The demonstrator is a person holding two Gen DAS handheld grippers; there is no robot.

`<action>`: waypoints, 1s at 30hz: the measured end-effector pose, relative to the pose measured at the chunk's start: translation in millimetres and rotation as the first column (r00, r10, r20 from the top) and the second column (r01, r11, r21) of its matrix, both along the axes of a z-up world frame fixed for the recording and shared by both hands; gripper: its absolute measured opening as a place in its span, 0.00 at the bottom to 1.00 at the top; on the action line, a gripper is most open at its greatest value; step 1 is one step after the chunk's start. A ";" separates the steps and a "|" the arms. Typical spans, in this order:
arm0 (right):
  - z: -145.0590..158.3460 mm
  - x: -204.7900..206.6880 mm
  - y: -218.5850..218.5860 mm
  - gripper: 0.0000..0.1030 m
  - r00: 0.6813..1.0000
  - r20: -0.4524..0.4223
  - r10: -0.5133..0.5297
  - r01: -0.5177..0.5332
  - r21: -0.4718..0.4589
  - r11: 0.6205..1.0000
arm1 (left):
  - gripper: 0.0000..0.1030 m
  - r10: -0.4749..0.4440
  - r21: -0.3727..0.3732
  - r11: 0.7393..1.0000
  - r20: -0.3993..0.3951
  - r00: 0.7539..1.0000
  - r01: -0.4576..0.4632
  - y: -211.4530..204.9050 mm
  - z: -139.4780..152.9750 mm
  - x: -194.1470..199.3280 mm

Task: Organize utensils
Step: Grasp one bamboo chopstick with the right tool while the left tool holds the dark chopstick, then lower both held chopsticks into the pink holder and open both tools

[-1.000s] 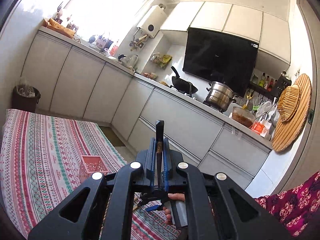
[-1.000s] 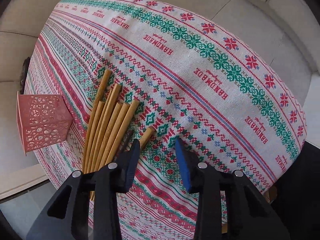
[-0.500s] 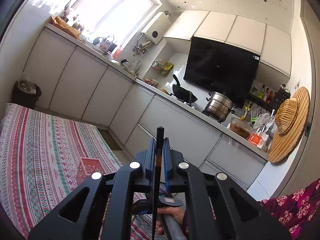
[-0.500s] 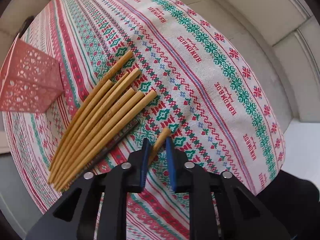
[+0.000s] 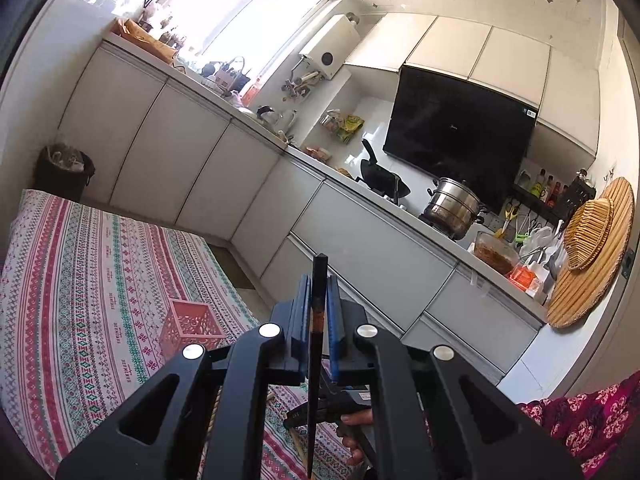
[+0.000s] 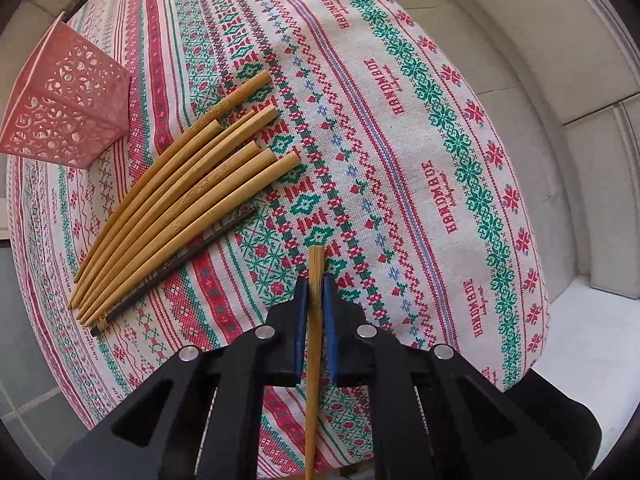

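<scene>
Bamboo chopstick (image 6: 316, 276) between downward-pointing fingers (image 6: 301, 312)

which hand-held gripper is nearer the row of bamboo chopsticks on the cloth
Right. The right hand-held gripper, shut on one bamboo chopstick, points down at the cloth beside the row. The left hand-held gripper, shut on a dark chopstick, points out towards the kitchen counter.

Your left wrist cam sits low over the table (image 5: 72, 280), looking out nearly level along its tongs (image 5: 318, 312) toward the kitchen cabinets (image 5: 360, 240) and window (image 5: 248, 12), so most of the room is far off. Your right wrist cam looks straight down its tongs (image 6: 316, 300) at the tablecloth (image 6: 420, 140), pretty close up. Both views catch the patterned cloth and the pink basket (image 5: 190, 326) (image 6: 64, 100) near the table's edge.
</scene>
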State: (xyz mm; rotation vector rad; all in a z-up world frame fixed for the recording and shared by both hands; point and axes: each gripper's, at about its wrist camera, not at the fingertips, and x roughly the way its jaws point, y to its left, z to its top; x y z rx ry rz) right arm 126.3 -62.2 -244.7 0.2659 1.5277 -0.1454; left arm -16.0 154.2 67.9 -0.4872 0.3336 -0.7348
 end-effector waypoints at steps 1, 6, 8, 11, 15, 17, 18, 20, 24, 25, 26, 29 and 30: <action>-0.5 -2.0 4.0 0.08 1.000 0.023 -0.003 0.003 -0.002 1.000 | 0.07 0.003 0.008 1.000 -0.002 1.000 -0.003 -1.9 -0.1 0.0; 10.1 -42.8 -10.0 0.07 0.979 0.202 -0.011 0.002 0.047 0.999 | 0.07 0.005 0.026 1.000 -0.017 1.000 -0.005 -10.3 -3.8 1.1; 24.9 -53.8 -1.4 0.07 0.953 0.302 0.017 -0.025 0.024 0.999 | 0.07 0.014 0.040 0.999 -0.034 0.999 -0.013 -14.9 -7.2 4.2; 49.2 -67.3 8.0 0.07 0.907 0.419 0.031 -0.040 0.011 0.999 | 0.07 0.027 0.054 0.998 -0.051 0.998 -0.025 -22.5 -11.3 8.1; 84.3 -75.6 -12.8 0.07 0.841 0.541 0.015 -0.049 0.049 0.998 | 0.07 0.061 0.060 0.997 -0.063 0.996 -0.057 -29.4 -14.0 11.7; 119.2 -80.5 -45.4 0.07 0.800 0.599 0.021 -0.068 0.055 0.996 | 0.07 0.081 0.055 0.995 -0.068 0.994 -0.078 -31.7 -13.7 16.2; 131.3 -81.0 -48.9 0.07 0.782 0.623 0.019 -0.076 0.065 0.995 | 0.07 0.097 0.057 0.994 -0.072 0.993 -0.093 -33.1 -13.4 19.3; 156.9 -79.3 -60.0 0.07 0.742 0.670 -0.003 -0.085 0.098 0.992 | 0.07 0.124 0.059 0.991 -0.085 0.989 -0.119 -36.2 -12.8 27.4; 209.1 -73.3 -86.9 0.07 0.670 0.740 -0.068 -0.089 0.170 0.981 | 0.07 0.178 0.064 0.983 -0.116 0.977 -0.171 -41.6 -10.7 48.6; 218.2 -69.8 -90.5 0.07 0.652 0.753 -0.087 -0.087 0.189 0.978 | 0.07 0.192 0.070 0.980 -0.116 0.975 -0.185 -43.4 -9.2 54.0; 227.1 -65.2 -94.8 0.07 0.631 0.768 -0.111 -0.085 0.210 0.974 | 0.07 0.209 0.079 0.977 -0.114 0.971 -0.201 -45.4 -7.2 59.0; 247.0 -49.9 -101.9 0.07 0.567 0.808 -0.160 -0.078 0.246 0.966 | 0.07 0.253 0.102 0.965 -0.098 0.962 -0.243 -50.4 2.1 77.4; 250.9 -42.5 -102.3 0.07 0.555 0.815 -0.167 -0.082 0.254 0.964 | 0.07 0.269 0.110 0.960 -0.088 0.959 -0.259 -51.6 6.0 84.2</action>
